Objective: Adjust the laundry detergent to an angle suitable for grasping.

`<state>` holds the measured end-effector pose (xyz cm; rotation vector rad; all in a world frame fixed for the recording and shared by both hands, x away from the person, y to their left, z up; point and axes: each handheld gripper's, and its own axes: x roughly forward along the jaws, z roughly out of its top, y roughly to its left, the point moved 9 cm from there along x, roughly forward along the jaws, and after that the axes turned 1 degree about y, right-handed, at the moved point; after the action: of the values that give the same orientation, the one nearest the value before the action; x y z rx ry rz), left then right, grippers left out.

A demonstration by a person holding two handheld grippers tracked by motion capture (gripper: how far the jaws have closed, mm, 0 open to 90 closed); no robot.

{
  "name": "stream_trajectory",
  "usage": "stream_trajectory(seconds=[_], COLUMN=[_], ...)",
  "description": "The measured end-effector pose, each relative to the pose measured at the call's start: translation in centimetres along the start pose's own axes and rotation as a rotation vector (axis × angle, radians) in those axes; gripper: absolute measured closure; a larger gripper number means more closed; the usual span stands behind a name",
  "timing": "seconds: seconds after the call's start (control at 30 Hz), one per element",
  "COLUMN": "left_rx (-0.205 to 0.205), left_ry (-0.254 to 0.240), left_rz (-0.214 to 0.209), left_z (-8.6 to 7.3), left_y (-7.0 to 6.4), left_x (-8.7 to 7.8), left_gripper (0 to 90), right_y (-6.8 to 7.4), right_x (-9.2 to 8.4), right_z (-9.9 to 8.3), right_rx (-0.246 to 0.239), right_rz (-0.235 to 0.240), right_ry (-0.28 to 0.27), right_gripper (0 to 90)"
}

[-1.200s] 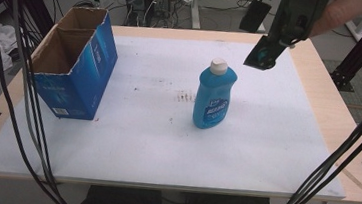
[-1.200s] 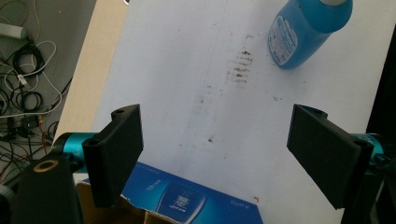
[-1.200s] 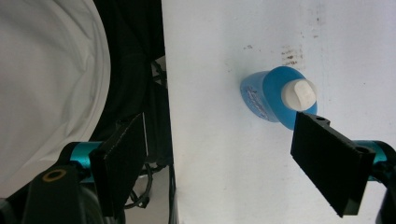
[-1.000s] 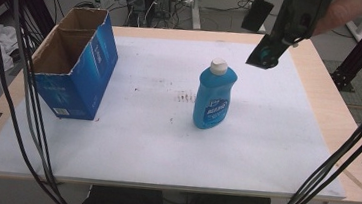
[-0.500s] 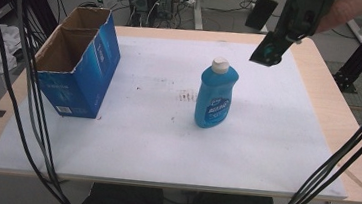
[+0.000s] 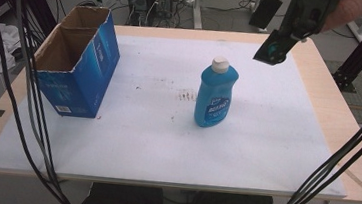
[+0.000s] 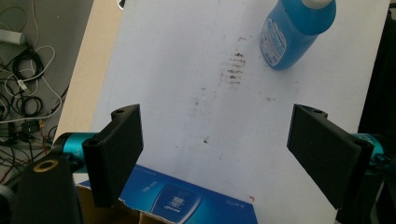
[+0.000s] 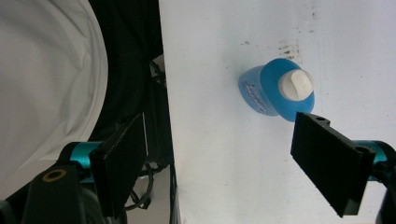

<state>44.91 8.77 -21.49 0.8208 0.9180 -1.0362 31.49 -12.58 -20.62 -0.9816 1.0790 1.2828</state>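
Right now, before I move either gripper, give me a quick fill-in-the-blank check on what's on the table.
1. The blue bottle stands upright with a ____ cap.
2. The blue cardboard box has its top ____.
3. The right gripper hangs above the table's far right side with its jaws ____.
4. The left gripper holds ____ between its jaws.

Missing words: white; open; open; nothing
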Motion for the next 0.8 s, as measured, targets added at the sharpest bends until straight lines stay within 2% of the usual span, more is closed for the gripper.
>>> stream_trajectory(seconds=[0.3, 0.37, 0.8], left_rx=[0.013, 0.025, 0.033], left_ry=[0.001, 0.011, 0.018], left_rz=[-0.009, -0.012, -0.018], left_z=[0.5, 0.5, 0.4], left_y=[-0.5, -0.6, -1.0], left_x=[0.3, 0.4, 0.4], left_gripper=[18.6, 18.5, 18.5], right_y=[0.1, 0.1, 0.1], right_x=[0.0, -0.1, 0.0], right_z=[-0.1, -0.2, 0.0], right_rx=[0.006, -0.009, -0.004], right_rz=[0.001, -0.001, 0.016], right_ry=[-0.003, 0.004, 0.0], right_gripper=[17.8, 17.8, 17.8])
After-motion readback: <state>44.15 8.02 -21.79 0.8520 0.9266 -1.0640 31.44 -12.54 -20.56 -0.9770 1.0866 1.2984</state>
